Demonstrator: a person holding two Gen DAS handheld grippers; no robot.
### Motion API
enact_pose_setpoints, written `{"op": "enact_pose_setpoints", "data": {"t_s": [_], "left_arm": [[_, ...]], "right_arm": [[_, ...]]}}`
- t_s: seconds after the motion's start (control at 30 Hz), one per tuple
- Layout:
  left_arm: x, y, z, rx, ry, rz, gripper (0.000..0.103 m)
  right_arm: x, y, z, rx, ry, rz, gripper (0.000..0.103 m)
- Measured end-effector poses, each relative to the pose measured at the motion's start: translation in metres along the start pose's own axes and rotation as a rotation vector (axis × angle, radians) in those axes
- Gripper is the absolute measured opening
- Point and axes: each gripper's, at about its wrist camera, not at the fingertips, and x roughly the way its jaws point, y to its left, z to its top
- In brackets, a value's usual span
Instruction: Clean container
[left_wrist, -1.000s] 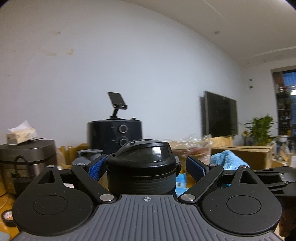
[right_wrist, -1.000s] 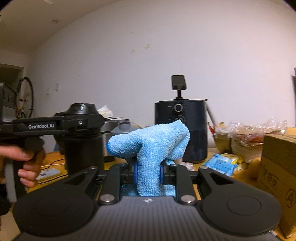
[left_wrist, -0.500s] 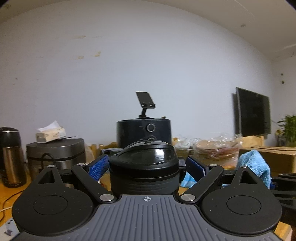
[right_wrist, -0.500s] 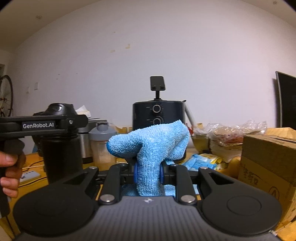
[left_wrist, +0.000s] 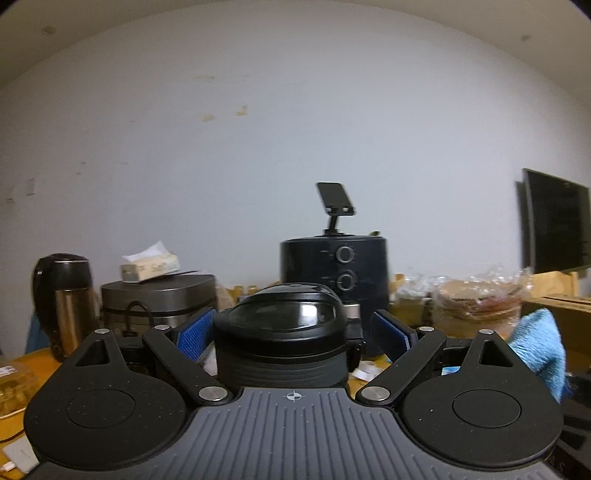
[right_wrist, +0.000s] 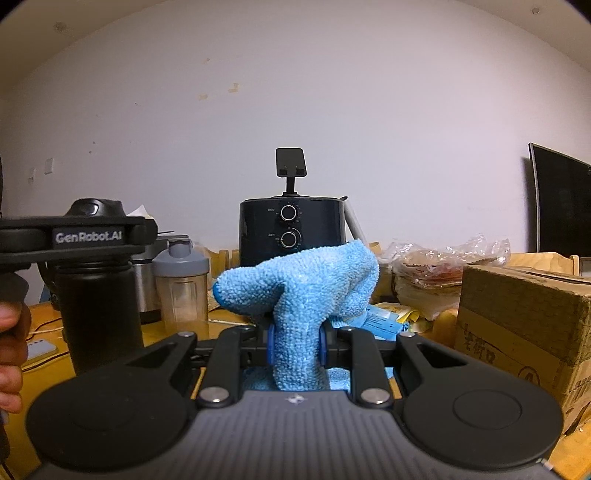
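Pale wall behind a cluttered wooden table (right_wrist: 44, 317). Air fryer (right_wrist: 291, 230) at 12 o'clock in both views. Left gripper (left_wrist: 291, 332) clamps the black bottle (left_wrist: 284, 339) wide (upright, off the table). Right gripper (right_wrist: 295, 343), narrow, pinches the blue cloth (right_wrist: 299, 291), bottle at its 9 o'clock.

Bottle base: the black bottle (left_wrist: 282, 339) drops behind the left gripper (left_wrist: 293, 332) body, bottom unseen.
Cloth tail: the blue cloth (right_wrist: 299, 295) disappears below the right gripper (right_wrist: 295, 347).
Hand: hand (right_wrist: 11, 354) cut by the frame's left edge.
Television: television (left_wrist: 557, 225) blurred.
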Motion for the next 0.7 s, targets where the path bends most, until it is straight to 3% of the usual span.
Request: {"op": "enact_pose_setpoints", "data": {"t_s": [0.57, 0.7], "left_arm": [[0.0, -0.0064, 0.0021, -0.061, 0.03, 0.127, 0.091], [0.0, -0.0098, 0.0021, -0.054, 0.029, 0.132, 0.082]], "right_arm": [[-0.0012, 0.0025, -0.0018, -0.007, -0.001, -0.027, 0.019], [-0.0012, 0.0035, -0.0015, -0.007, -0.002, -0.036, 0.019]]}}
